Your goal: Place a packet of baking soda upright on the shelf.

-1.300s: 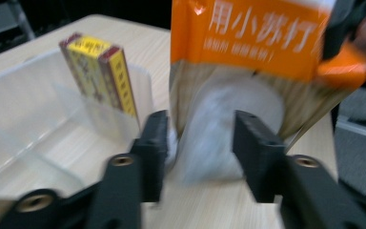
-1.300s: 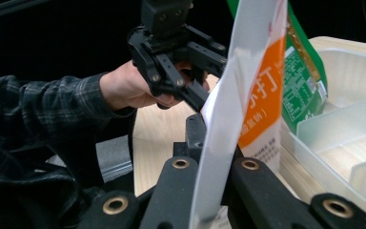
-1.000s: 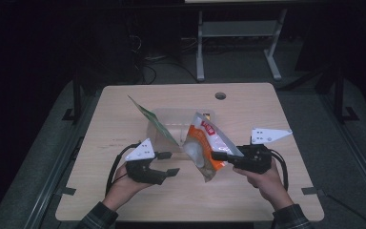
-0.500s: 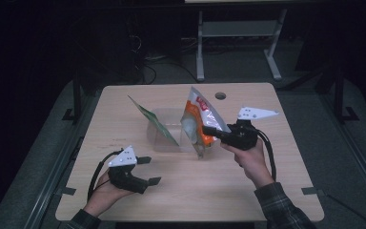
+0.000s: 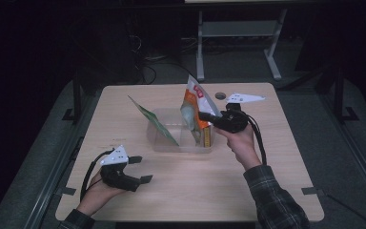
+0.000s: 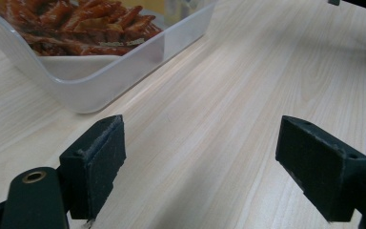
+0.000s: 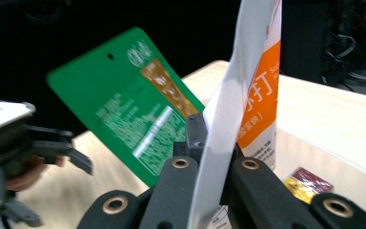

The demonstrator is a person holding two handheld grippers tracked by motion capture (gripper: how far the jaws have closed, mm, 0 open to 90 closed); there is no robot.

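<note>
- Down at about 7 o'clock on the tabletop (image 5: 267,191), the left gripper (image 5: 140,169) sits low over the wood in a hand, well apart from everything else. Its jaws have just been opening and now stand wide apart with nothing between them; the left gripper view shows bare wood grain between the two pads.
- Near the middle lies a clear plastic tray (image 5: 158,143). A green packet (image 5: 152,121) leans at its 9 o'clock end, tilted, its top corner pointing toward 10 o'clock.
- At the tray's 3 o'clock end, an orange-and-white snack bag (image 5: 198,102) stands almost upright, its lower end inside the tray. A small yellow packet (image 5: 208,136) lies in the tray just beside it.
- Further right, at about 2 o'clock, the right gripper (image 5: 205,116) is clamped shut on the snack bag's edge; the right gripper view shows the bag's thin white edge pinched between the jaws.
</note>
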